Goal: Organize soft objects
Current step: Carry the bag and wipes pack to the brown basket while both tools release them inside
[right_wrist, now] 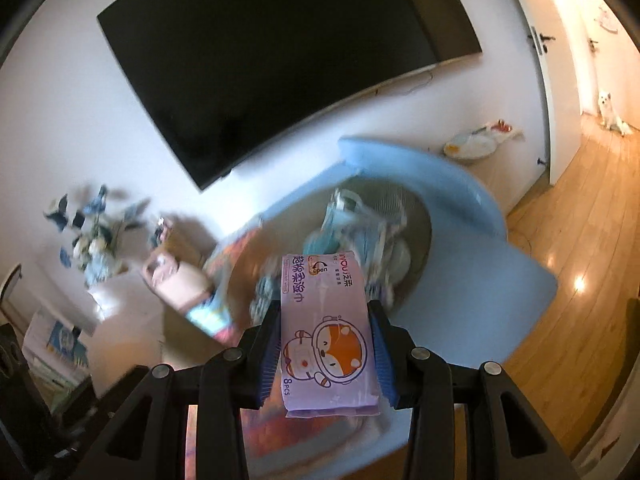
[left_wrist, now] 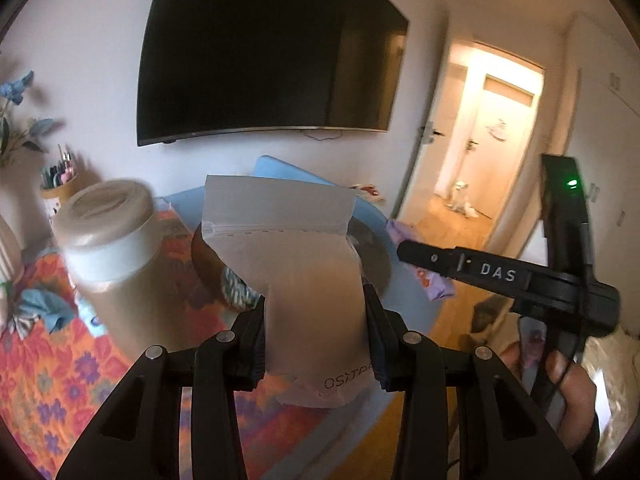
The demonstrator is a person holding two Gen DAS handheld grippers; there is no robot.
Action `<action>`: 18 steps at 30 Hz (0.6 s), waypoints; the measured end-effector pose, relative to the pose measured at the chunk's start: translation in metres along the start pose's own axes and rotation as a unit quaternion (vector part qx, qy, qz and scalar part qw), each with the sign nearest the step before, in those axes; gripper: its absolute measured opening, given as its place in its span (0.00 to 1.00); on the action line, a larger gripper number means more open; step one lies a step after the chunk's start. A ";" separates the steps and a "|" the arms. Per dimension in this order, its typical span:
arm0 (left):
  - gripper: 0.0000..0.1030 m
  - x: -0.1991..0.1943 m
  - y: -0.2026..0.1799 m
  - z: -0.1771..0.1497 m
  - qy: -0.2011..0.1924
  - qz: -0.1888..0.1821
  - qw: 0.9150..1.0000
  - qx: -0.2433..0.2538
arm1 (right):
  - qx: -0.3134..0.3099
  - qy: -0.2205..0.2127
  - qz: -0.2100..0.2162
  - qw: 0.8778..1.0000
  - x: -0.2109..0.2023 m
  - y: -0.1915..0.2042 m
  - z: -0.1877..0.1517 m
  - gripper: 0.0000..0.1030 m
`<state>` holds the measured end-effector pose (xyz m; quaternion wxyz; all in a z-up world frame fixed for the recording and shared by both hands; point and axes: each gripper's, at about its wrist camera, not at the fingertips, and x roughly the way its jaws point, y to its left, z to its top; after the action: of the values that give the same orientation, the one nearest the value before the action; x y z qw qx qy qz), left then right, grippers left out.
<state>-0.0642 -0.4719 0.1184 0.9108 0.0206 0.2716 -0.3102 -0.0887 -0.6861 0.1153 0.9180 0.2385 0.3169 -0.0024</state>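
Black linkages of the left gripper [left_wrist: 316,320] fill the bottom of the left wrist view, and its two pads press on the sides of a frosted zip pouch [left_wrist: 296,264]. The jaws stand partly closed, pinching the pouch's lower body so that it bulges above them; its sealed top rises upright over a round basket [left_wrist: 372,256]. Faint lettering shows near the pouch's bottom edge.

Over in the right wrist view, the right gripper [right_wrist: 326,336] likewise stands partly closed on a purple pack of wipes [right_wrist: 324,320]. Blue pads clamp its long sides. A cartoon fox in a helmet is printed on the pack, which juts forward past the fingertips, held up above the basket [right_wrist: 416,248].

That basket rests on a blue surface [right_wrist: 472,200], toward its far edge by the wall, and holds a jumble of pale blue and white soft things [right_wrist: 360,228], blurred in this view. A flowered orange cloth [left_wrist: 60,360] covers the left part of the surface. On it stands a tan jar with a white lid [left_wrist: 108,236].

A dark television [left_wrist: 272,48] hangs on the wall above. At the right edge of the left wrist view, a hand [left_wrist: 568,384] grips the other gripper's handle.
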 end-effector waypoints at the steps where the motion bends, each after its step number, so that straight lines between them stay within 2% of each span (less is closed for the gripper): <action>1: 0.36 0.009 -0.004 0.006 0.006 0.020 1.000 -0.002 | -0.002 -0.005 -0.001 1.000 0.005 0.001 0.008 0.39; 3: 0.36 0.029 -0.011 0.017 0.014 0.057 0.998 0.000 | -0.002 -0.009 -0.006 1.000 0.016 -0.002 0.025 0.39; 6: 0.36 0.054 -0.018 0.029 0.031 0.083 0.996 -0.001 | -0.004 -0.007 -0.012 1.000 0.042 0.000 0.049 0.39; 9: 0.36 0.076 -0.017 0.042 0.029 0.118 0.993 0.000 | 0.002 0.003 0.003 1.000 0.072 0.000 0.070 0.39; 14: 0.40 0.101 -0.007 0.051 0.031 0.131 0.991 -0.007 | 0.027 0.029 0.022 0.999 0.112 -0.003 0.098 0.39; 15: 0.43 0.106 -0.006 0.051 0.033 0.131 0.991 -0.006 | 0.027 0.030 0.023 0.999 0.116 -0.002 0.100 0.39; 16: 0.51 0.109 -0.005 0.051 0.032 0.134 0.991 -0.007 | 0.026 0.034 0.025 0.999 0.123 -0.002 0.105 0.39; 18: 0.69 0.111 -0.006 0.049 0.028 0.131 0.991 -0.006 | 0.026 0.047 0.022 0.998 0.135 -0.003 0.112 0.49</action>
<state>0.0289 -0.5486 0.1049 0.9356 0.0593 0.2938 -0.1863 0.0836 -0.7183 0.1114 0.8956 0.2689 0.3538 0.0208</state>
